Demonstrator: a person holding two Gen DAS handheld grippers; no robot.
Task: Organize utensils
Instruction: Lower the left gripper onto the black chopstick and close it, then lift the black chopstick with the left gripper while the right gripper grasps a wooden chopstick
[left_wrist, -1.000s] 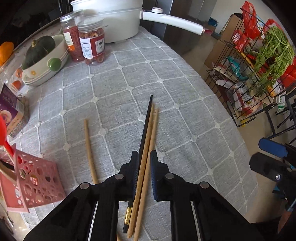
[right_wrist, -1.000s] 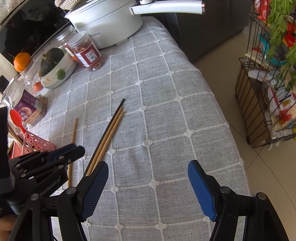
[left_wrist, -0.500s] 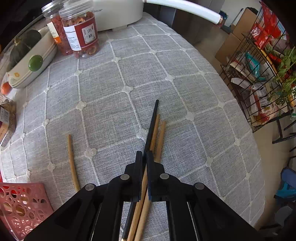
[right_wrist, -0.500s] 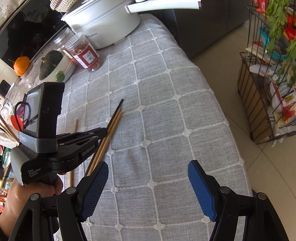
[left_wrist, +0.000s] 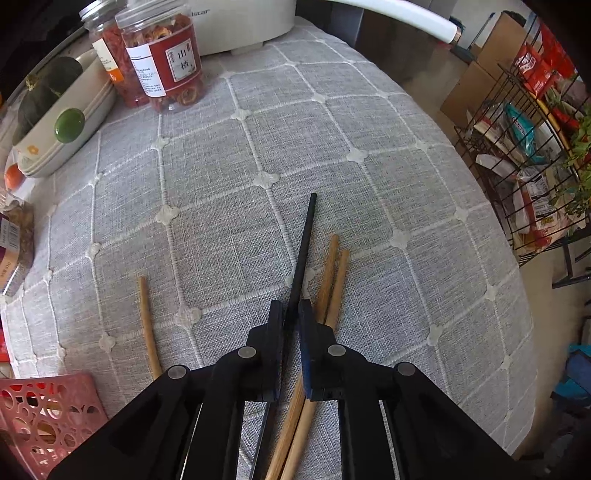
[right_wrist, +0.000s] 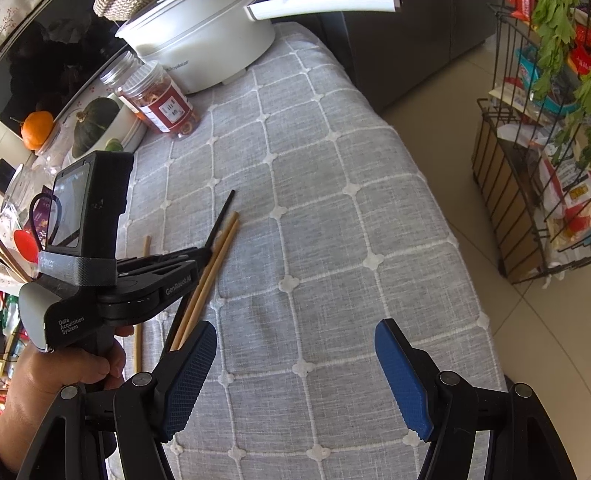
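Observation:
My left gripper is shut on a black chopstick and holds it just above the grey cloth; the chopstick also shows in the right wrist view. Two wooden chopsticks lie side by side just right of it, also in the right wrist view. A third wooden chopstick lies alone to the left. A pink perforated holder stands at the near left. My right gripper is open and empty above the cloth, right of the left gripper.
Two jars, a white pot with a long handle, and stacked bowls with a squash stand at the back. The table edge drops off at the right, beside a wire rack of groceries.
My left gripper has closed on the black chopstick and lifted its tip off the cloth, apart from the two wooden ones. The right gripper has stayed open.

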